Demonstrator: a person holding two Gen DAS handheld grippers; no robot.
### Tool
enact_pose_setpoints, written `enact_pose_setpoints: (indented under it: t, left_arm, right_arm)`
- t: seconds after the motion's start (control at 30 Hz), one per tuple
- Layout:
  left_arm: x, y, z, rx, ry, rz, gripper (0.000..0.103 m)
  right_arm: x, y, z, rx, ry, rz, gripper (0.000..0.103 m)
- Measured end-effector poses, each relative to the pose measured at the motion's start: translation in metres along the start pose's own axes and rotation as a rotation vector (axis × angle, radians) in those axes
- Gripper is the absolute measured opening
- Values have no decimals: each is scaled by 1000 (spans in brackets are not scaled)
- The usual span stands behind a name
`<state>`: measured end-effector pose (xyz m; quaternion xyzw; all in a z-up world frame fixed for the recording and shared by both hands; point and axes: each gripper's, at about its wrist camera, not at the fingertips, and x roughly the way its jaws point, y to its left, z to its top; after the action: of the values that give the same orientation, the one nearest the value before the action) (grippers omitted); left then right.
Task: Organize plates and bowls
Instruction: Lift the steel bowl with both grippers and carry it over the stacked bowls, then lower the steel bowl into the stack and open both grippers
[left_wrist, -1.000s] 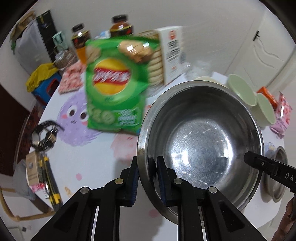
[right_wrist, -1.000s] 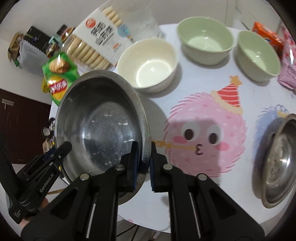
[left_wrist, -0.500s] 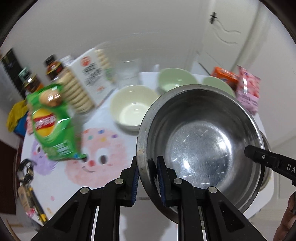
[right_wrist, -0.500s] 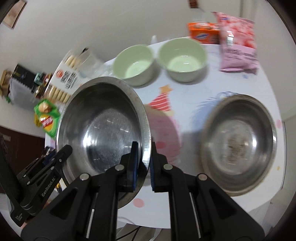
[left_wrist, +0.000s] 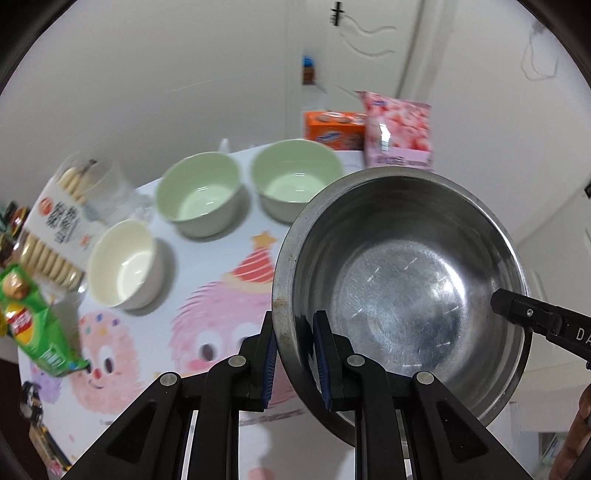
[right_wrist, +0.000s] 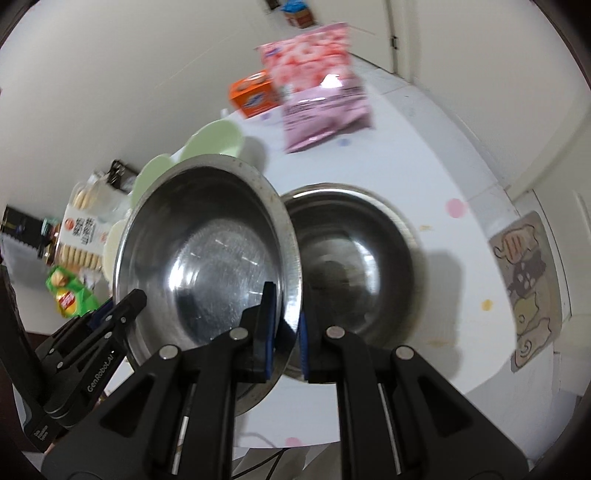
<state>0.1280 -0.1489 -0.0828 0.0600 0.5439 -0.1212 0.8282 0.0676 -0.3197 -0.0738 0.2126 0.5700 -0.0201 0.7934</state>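
- A round white table (left_wrist: 229, 236) printed with pastel cartoon monsters stands against plain white walls, with a white door (left_wrist: 373, 55) behind it.
- A large round stainless-steel bowl (left_wrist: 402, 284) hangs in the air above the table, gripped on opposite sides of its rim by both grippers.
- The left gripper (left_wrist: 295, 354) has its blue-padded jaws narrowed on the near-left rim, one pad inside the wall and one outside.
- The right gripper (right_wrist: 283, 334) is clamped the same way on the bowl's right rim; from the left wrist view its black tip reaches in over the far right edge.
- In the right wrist view the held bowl (right_wrist: 207, 258) is tilted, and its right edge overlaps a second, similar steel bowl (right_wrist: 354, 266) resting on the table just beside and below it.
- Two pale green ceramic bowls (left_wrist: 201, 195) (left_wrist: 295, 177) sit side by side farther back on the table, with a cream ceramic bowl (left_wrist: 123, 264) to their left.
- Along the left edge lie a white packet of finger biscuits (left_wrist: 55, 229) and a green bag of crisps (left_wrist: 35, 325).
- At the back stand an orange carton (left_wrist: 334, 129) and a pink snack bag (left_wrist: 397, 133).
- The held bowl's inside is brushed, scratched and reflective; its rim shows small brownish specks near the left gripper.
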Motion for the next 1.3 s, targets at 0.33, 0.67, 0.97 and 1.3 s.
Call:
enact_pose_setpoints:
  t: [0.33,0.67,0.97,1.3]
  left_arm:
    - [28,-56,3,49,35,-22,19]
    - [45,-51,-5,45,63,17,19]
    - [64,-47,-20,21,95,23,20]
    - [62,-45,-17,-37,93,25,34]
  right_arm:
    - [-4,-64,10,67,15,-51,13]
    - [18,-76,8,57,58,-28,13]
    - [39,-82,-3,57,99,-28,13]
    - [41,-84,0,74,117,-11,18]
